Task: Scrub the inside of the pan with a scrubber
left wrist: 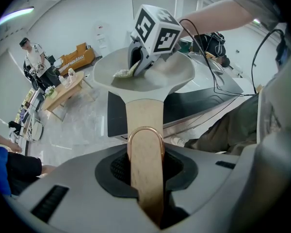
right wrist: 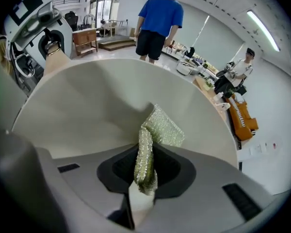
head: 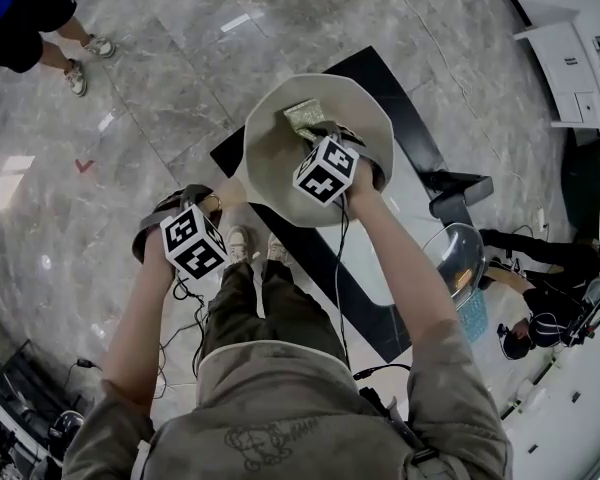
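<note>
A cream pan point(head: 280, 148) is held up in the air above the floor. My left gripper point(left wrist: 145, 178) is shut on its wooden handle point(left wrist: 144, 125), which ends in a copper loop. My right gripper point(right wrist: 145, 178) is shut on a folded green glittery scrubber point(right wrist: 155, 135). The scrubber's free end rests against the pan's inner surface point(right wrist: 87, 115). In the head view the right gripper point(head: 325, 153) reaches into the pan bowl from the near side, with the scrubber point(head: 305, 118) near the far rim. The left gripper point(head: 185, 230) sits lower left.
Below the pan lie a black mat point(head: 400, 118) and a white tabletop point(head: 370, 268) with a glass bowl point(head: 458, 253). A person in blue point(right wrist: 160, 18) stands on the marble floor point(head: 130, 118). Another person point(right wrist: 237, 72) is at a bench on the right.
</note>
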### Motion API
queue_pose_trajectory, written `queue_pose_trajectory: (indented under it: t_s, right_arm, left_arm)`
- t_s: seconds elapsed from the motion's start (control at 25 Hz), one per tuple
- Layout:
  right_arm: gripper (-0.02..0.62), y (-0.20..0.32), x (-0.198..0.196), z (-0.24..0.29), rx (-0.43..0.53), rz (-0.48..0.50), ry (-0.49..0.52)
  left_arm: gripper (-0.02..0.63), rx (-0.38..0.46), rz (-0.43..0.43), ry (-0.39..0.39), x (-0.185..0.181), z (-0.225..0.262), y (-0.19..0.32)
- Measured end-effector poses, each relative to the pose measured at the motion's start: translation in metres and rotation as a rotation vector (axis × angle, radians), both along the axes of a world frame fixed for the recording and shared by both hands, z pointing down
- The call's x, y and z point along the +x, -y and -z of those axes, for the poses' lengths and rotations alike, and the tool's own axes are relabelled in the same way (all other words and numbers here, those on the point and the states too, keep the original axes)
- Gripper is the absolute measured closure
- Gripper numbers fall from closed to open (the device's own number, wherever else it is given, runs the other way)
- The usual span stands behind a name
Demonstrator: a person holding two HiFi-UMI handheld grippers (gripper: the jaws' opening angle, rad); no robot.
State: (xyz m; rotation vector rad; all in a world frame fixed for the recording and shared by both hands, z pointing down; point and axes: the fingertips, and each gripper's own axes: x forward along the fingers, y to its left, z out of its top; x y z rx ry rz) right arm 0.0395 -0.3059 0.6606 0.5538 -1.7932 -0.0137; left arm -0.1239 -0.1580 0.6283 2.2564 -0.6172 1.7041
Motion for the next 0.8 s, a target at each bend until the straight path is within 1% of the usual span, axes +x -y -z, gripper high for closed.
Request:
queue_pose_trajectory:
  t_s: [0.2, 0.4, 0.52, 0.6, 0.64, 0.68, 0.72, 0.76, 0.8]
  right_arm:
    - [0.523, -0.032, 0.002, -0.006, -0.192, 0.055, -0.049]
    - [0.525, -0.086, 0.026, -0.005, -0.465, 0.085, -0.115]
    - [0.525, -0.116, 0.037, 0.002, -0.594, 0.106, -0.121]
    - [0.525, -0.134, 0.033, 0.012, -0.677, 0.132, -0.089]
    - [0.525, -0.145, 0.027, 0.020, -0.729, 0.148, -0.054]
    - [0.525, -0.154, 0.018, 0.029, -0.778, 0.160, -0.004]
    - [0.528, -0.158, 0.009, 0.040, -0.807, 0.163, 0.061]
    - [0.528, -0.156, 0.000, 0.053, -0.807, 0.155, 0.132]
    - [0.528, -0.148, -0.008, 0.066, -0.775, 0.139, 0.201]
  left_arm:
    - [0.505, 0.000, 0.003, 0.001, -0.001, 0.000, 0.000]
    - [0.505, -0.006, 0.008, 0.004, -0.001, 0.000, 0.000]
    - [0.505, -0.009, 0.009, 0.005, 0.000, 0.000, 0.000]
    - [0.505, -0.011, 0.009, 0.005, -0.001, 0.001, 0.000]
    - [0.505, -0.012, 0.010, 0.006, -0.002, 0.001, 0.000]
    - [0.505, -0.013, 0.011, 0.006, -0.003, 0.001, 0.000]
    - [0.505, -0.013, 0.011, 0.006, -0.003, 0.001, 0.000]
    - [0.505, -0.012, 0.011, 0.006, -0.002, 0.001, -0.001]
    - [0.505, -0.011, 0.010, 0.005, -0.001, 0.001, 0.000]
